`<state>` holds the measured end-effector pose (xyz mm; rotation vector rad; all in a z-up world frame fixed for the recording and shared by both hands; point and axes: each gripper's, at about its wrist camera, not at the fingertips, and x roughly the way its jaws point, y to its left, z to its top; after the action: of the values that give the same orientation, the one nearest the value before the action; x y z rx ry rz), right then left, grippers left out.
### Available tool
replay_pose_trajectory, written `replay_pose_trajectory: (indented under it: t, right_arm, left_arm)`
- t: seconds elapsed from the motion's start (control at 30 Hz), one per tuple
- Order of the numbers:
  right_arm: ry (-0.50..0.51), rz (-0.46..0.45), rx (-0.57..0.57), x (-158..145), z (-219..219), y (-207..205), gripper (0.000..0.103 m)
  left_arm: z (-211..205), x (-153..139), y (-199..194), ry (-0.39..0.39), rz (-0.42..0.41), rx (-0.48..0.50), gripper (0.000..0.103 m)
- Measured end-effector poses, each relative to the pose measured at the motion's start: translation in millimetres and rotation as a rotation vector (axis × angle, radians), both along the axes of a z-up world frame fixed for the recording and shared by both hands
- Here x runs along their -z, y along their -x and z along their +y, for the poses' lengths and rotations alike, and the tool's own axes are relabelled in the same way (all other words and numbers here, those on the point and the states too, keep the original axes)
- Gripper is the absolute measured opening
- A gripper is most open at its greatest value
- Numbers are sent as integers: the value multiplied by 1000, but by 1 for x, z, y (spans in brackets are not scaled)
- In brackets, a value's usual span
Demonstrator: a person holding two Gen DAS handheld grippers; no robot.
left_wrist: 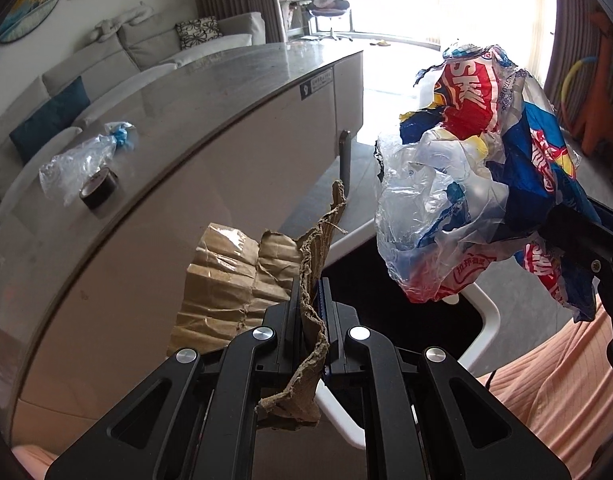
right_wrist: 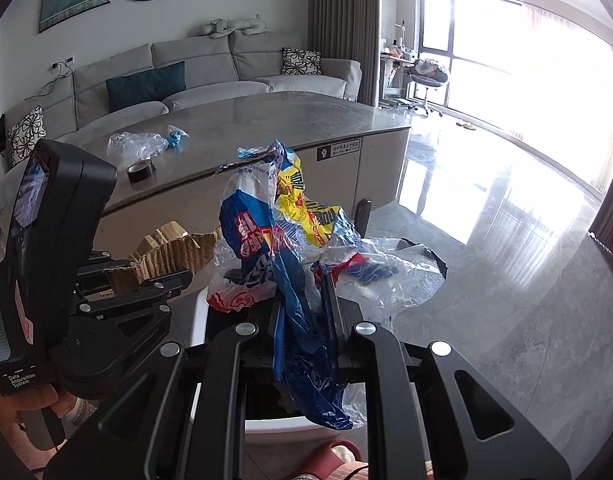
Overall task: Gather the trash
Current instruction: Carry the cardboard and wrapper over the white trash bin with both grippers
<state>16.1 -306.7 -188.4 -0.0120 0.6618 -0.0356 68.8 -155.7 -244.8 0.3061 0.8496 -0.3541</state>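
Observation:
My left gripper (left_wrist: pixel 312 300) is shut on a torn piece of brown cardboard (left_wrist: pixel 234 280), held off the table's near edge; it also shows in the right wrist view (right_wrist: pixel 166 256). My right gripper (right_wrist: pixel 302 292) is shut on a crumpled plastic wrapper bundle (right_wrist: pixel 274 224), blue, red, yellow and clear; it also shows in the left wrist view (left_wrist: pixel 478 168). Both hang above a white-rimmed trash bin (left_wrist: pixel 488 312) with a dark inside, also in the right wrist view (right_wrist: pixel 274 426). A clear plastic bag with a blue knot (left_wrist: pixel 82 156) lies on the table (left_wrist: pixel 210 92).
A black tape roll (left_wrist: pixel 99 189) sits next to the clear bag. A grey sofa (right_wrist: pixel 210 76) stands behind the table. Glossy grey floor (right_wrist: pixel 506 280) spreads to the right toward bright windows. A stool (right_wrist: pixel 426 80) stands far back.

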Motion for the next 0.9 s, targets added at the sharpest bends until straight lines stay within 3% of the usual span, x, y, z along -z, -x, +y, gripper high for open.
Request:
replay_pose_trajectory:
  t: [0.43, 0.7, 0.9]
  right_arm:
    - [-20, 33, 33, 14, -15, 0, 17]
    - [-40, 54, 48, 25, -15, -13, 17]
    - [-54, 113, 36, 52, -17, -34, 17]
  left_arm:
    - [-32, 17, 1, -22, 40, 80, 9]
    - [-40, 42, -9, -41, 68, 114, 9]
    - [-40, 71, -25, -54, 121, 109, 9]
